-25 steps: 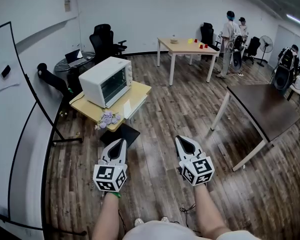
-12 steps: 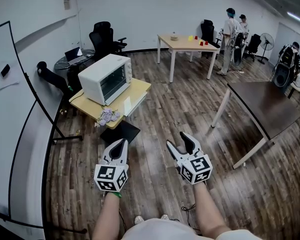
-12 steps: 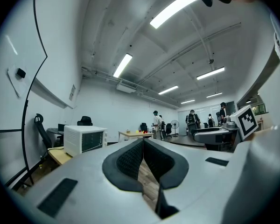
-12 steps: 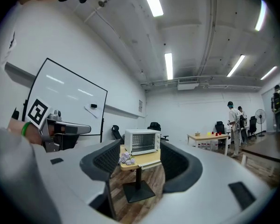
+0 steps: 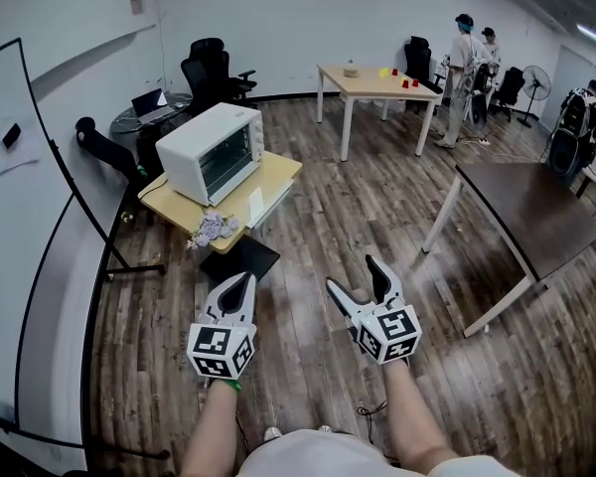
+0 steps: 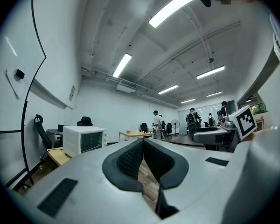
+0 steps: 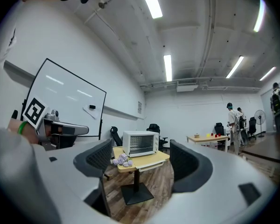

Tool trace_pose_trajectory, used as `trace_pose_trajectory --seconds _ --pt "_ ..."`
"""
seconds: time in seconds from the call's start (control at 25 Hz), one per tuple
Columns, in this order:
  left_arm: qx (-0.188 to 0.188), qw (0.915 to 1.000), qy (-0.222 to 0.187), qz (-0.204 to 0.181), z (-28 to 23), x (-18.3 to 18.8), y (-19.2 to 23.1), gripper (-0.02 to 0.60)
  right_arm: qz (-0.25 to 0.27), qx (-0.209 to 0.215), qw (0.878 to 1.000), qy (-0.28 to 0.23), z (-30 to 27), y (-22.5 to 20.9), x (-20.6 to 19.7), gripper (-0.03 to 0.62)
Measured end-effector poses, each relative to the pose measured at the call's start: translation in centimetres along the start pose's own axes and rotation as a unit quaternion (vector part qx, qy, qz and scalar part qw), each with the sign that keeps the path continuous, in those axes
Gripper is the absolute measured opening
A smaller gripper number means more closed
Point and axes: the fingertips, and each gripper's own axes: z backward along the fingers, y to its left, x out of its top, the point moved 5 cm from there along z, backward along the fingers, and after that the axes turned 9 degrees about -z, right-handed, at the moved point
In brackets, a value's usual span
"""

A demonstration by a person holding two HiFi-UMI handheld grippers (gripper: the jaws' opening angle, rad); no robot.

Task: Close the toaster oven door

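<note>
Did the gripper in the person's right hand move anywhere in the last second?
No. The right gripper stays where it was against the black table base on the floor. Only its jaws have just been opening wide, with nothing between them.

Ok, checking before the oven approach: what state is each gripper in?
Left gripper: shut, holding nothing.
Right gripper: open, jaws have just been opening, nothing between them.

Left gripper [image 5: 238,282] fingers [image 5: 233,294] together; right gripper [image 5: 354,274] fingers just opening wide, empty; both level.
</note>
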Motion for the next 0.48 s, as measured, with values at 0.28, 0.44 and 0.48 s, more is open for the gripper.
trace_pose_trajectory --seconds 0.28,0.44,0.48 --pt "0.017 0.9999 0.004 -0.002 -1.9 -0.7 -1.3 0.014 0.001 0.013 1.000 -0.006 -0.6 -2.2 -0.2 0.540" --pt "0.019 0.9998 0.009 0.002 -3.9 -1.2 -1.6 0.014 0.000 0.023 1.000 -0.007 -1.9 -3.7 -0.3 0.538" --pt "0.018 0.9998 0.011 0.003 -4.5 -1.3 -1.6 0.014 -0.002 0.025 1.000 -0.006 -2.3 -4.1 -0.4 0.537"
